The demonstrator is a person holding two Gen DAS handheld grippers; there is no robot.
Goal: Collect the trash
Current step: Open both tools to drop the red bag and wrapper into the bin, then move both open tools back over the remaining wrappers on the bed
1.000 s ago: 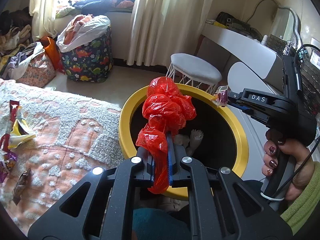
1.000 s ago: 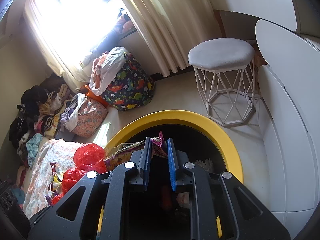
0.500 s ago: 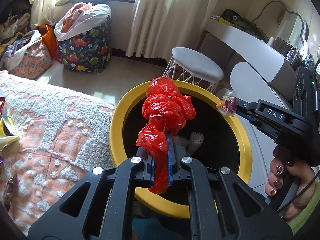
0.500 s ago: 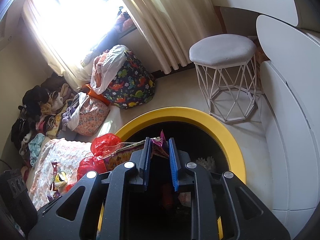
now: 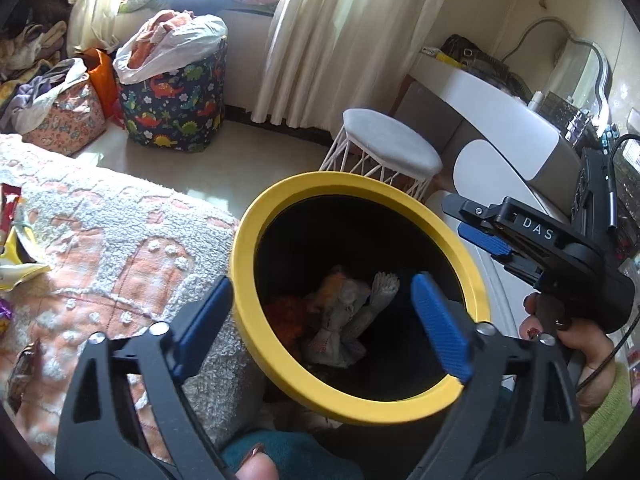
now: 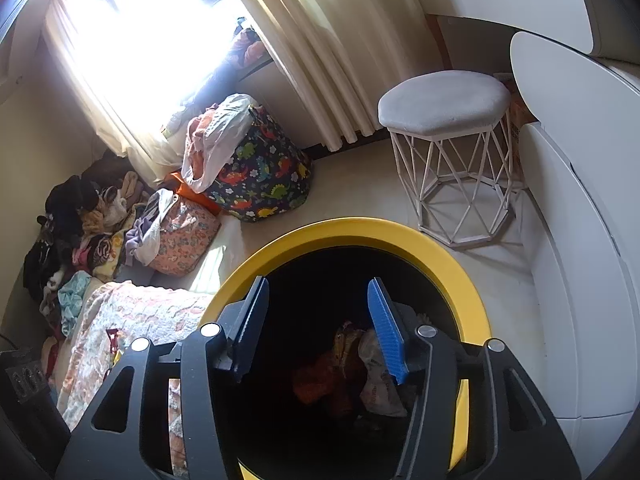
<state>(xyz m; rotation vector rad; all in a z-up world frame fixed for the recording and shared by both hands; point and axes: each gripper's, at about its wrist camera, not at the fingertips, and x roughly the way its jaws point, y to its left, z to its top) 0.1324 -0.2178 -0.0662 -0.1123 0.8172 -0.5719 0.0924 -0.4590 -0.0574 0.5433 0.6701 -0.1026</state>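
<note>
While both claws hang over the yellow-rimmed bin [image 5: 280, 364], neither has anything between its blue pads. At the bottom of the left wrist frame, the left gripper [image 5: 322, 316] stands spread wide, its fingers straddling the near rim of the bin. At right of centre in the same frame, the right gripper [image 5: 480, 226] reaches in over the bin's far edge, gripped by a hand [image 5: 576, 340] with painted nails at the lower right. Seen from its own camera, the right gripper [image 6: 316, 316] is parted about halfway, empty, directly above the dark opening. Down in the bin lies the trash [image 5: 340, 320]: crumpled pale wrappers and something reddish-orange, in the lower centre of both frames. More wrappers [image 5: 12, 248] lie on the fluffy orange-and-white blanket [image 5: 120, 248] at the left edge of the left wrist frame. A white stool [image 6: 444, 104] stands in the upper right of the right wrist frame.
</note>
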